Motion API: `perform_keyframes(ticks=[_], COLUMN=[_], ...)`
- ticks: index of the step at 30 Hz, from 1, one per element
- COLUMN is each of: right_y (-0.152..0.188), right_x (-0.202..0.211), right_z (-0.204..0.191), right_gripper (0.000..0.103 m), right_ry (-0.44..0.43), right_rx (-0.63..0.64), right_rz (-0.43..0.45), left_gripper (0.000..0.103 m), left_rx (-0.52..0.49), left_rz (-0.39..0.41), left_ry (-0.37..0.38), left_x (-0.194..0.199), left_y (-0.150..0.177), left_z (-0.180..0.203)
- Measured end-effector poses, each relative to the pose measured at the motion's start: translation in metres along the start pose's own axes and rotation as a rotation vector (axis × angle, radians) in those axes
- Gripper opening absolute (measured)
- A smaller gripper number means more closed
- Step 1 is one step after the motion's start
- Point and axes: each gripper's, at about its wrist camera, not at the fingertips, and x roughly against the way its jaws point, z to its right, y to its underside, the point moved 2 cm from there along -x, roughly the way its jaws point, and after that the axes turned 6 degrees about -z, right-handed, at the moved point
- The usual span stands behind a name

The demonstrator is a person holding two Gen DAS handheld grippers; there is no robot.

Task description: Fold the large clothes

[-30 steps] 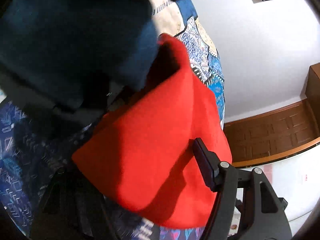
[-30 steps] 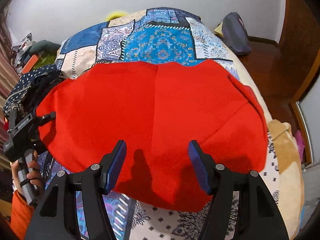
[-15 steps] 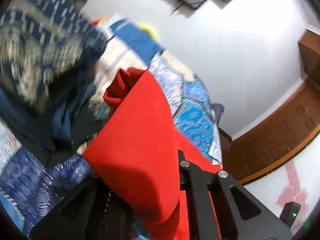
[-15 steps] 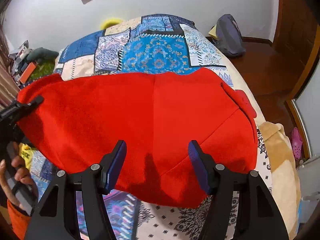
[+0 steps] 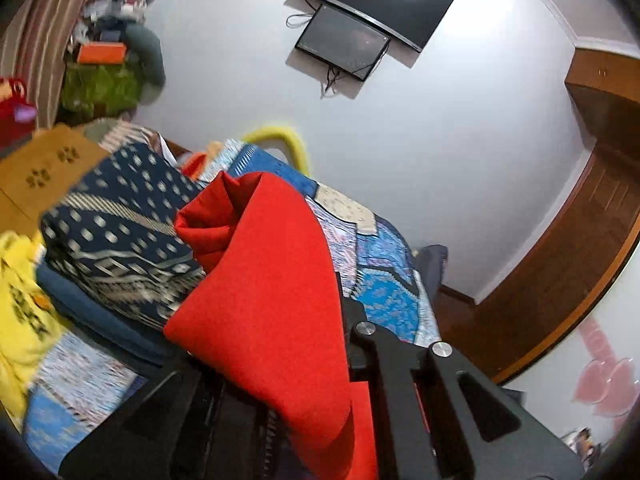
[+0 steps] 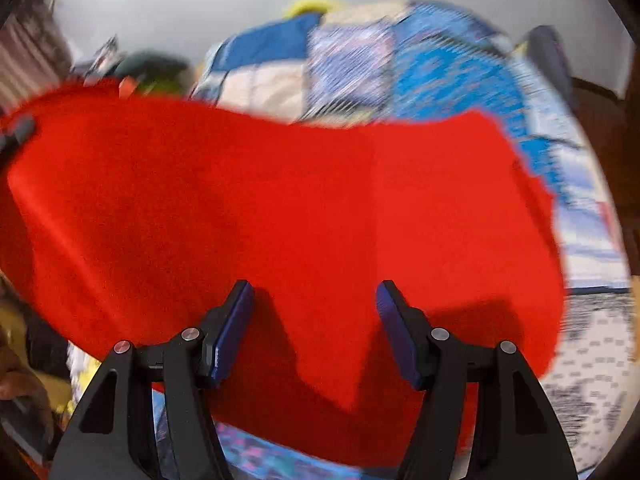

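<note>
A large red garment [image 6: 280, 208] spreads across the patchwork bedspread [image 6: 440, 64]. My left gripper [image 5: 340, 336] is shut on the garment's left edge [image 5: 272, 300] and holds it lifted, so the cloth drapes over the fingers and bunches at the top. In the right wrist view the left gripper's tip [image 6: 16, 136] shows at the garment's far left corner. My right gripper [image 6: 316, 312] is open above the garment's near edge, its blue pads [image 6: 236, 320] apart and holding nothing.
A pile of clothes lies left of the garment: a dark blue patterned cloth [image 5: 120, 232] and a yellow one [image 5: 20, 300]. A wall-mounted screen [image 5: 372, 24] hangs on the white wall. Brown wooden furniture [image 5: 560, 260] stands on the right. A grey bag [image 6: 548, 56] sits at the far right.
My left gripper has raised the red garment's left edge and tilted upward toward the wall. The right gripper stayed open over the near edge while its view shifted and blurred.
</note>
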Motion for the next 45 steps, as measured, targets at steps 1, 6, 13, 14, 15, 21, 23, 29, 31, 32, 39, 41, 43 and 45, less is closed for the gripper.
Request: perform_keyframes(ticks=[1, 6, 13, 14, 15, 21, 23, 29, 31, 32, 39, 41, 43, 45], right_y=[0.002, 0.010, 0.019, 0.022, 0.026, 0.057, 0.067, 0.096, 0.101, 0.102, 0.088, 0.081, 0.072, 0.063], right_x=[-0.013, -0.040, 0.018, 0.030, 0.043, 0.097, 0.107, 0.121, 0.127, 0.128, 0.143, 0.144, 0.142, 0.137], right_z=[-0.009, -0.017, 0.029, 0.039, 0.053, 0.140, 0.162, 0.192, 0.188, 0.187, 0.150, 0.135, 0.119, 0.101], right_gripper=[0.060, 0.060, 0.060, 0.060, 0.060, 0.060, 0.060, 0.060, 0.060, 0.060, 0.060, 0.060, 0.060, 0.060], right_ry=[-0.002, -0.047, -0.073, -0.033, 0.026, 0.241, 0.256, 0.283, 0.285, 0.285, 0.227, 0.206, 0.180, 0.149], right_rx=[0.017, 0.019, -0.062, -0.066, -0.064, -0.179, -0.234, -0.307, -0.301, -0.296, -0.202, -0.165, -0.125, -0.081], right_rz=[-0.020, -0.097, 0.000, 0.029, 0.064, 0.131, 0.130, 0.133, 0.135, 0.138, 0.205, 0.219, 0.228, 0.230], left_gripper=[0.005, 0.005, 0.005, 0.005, 0.005, 0.005, 0.005, 0.012, 0.026, 0.036, 0.043, 0.049, 0.052, 0.053], left_rx=[-0.011, -0.080, -0.214, -0.226, -0.238, -0.330, -0.357, -0.483, -0.479, -0.476, -0.655, -0.658, -0.646, -0.626], left_rz=[-0.007, -0.069, -0.115, -0.130, -0.148, -0.362, -0.495, -0.742, -0.781, -0.795, -0.657, -0.610, -0.558, -0.515], left_ry=[-0.007, -0.009, 0.061, 0.080, 0.095, 0.171, 0.181, 0.124, 0.173, 0.196, 0.180, 0.161, 0.125, 0.070], left_x=[0.005, -0.007, -0.024, -0.029, -0.036, -0.104, -0.129, -0.168, -0.159, -0.152, -0.087, -0.072, -0.065, -0.062], left_y=[0.000, 0.007, 0.029, 0.032, 0.035, 0.091, 0.120, 0.199, 0.210, 0.212, 0.193, 0.178, 0.163, 0.148], left_z=[-0.002, 0.005, 0.067, 0.077, 0.087, 0.153, 0.164, 0.153, 0.149, 0.149, 0.142, 0.134, 0.122, 0.106])
